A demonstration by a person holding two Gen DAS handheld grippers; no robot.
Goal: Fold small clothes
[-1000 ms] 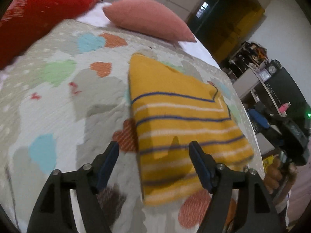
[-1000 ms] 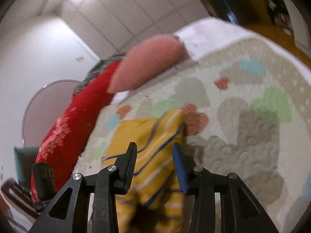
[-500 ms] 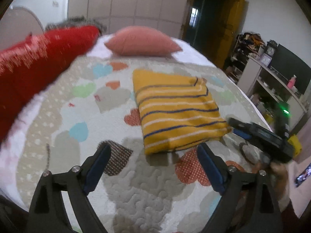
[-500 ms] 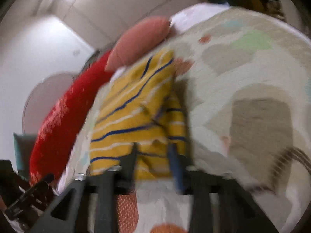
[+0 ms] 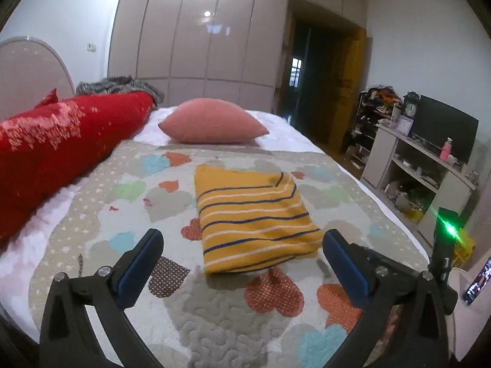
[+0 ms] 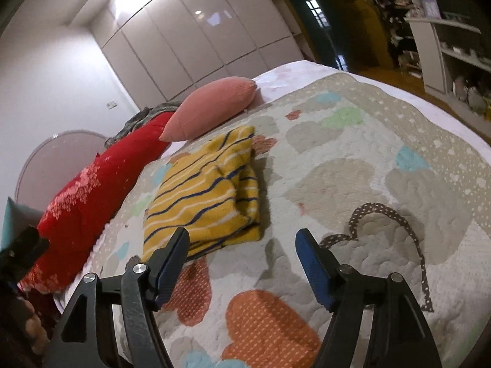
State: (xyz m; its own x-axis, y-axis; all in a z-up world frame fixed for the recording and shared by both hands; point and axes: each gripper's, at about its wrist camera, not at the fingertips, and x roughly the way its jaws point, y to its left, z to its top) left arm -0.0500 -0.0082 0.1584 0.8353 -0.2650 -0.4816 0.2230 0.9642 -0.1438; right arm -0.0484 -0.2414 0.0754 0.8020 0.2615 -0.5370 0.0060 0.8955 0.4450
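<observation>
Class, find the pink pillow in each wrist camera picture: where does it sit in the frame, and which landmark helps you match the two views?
Left wrist view: the pink pillow lies at upper centre, beyond the folded yellow striped garment.
Right wrist view: the pillow lies left of centre, in the upper half, tilted.
Shared landmark: the red cushion, left of the pillow in both.

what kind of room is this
Most likely a home bedroom. A bed with a heart-patterned quilt and a pink pillow fills the view, floor-to-ceiling wardrobe doors line the far wall, and a folded yellow striped garment lies on the quilt.
</observation>
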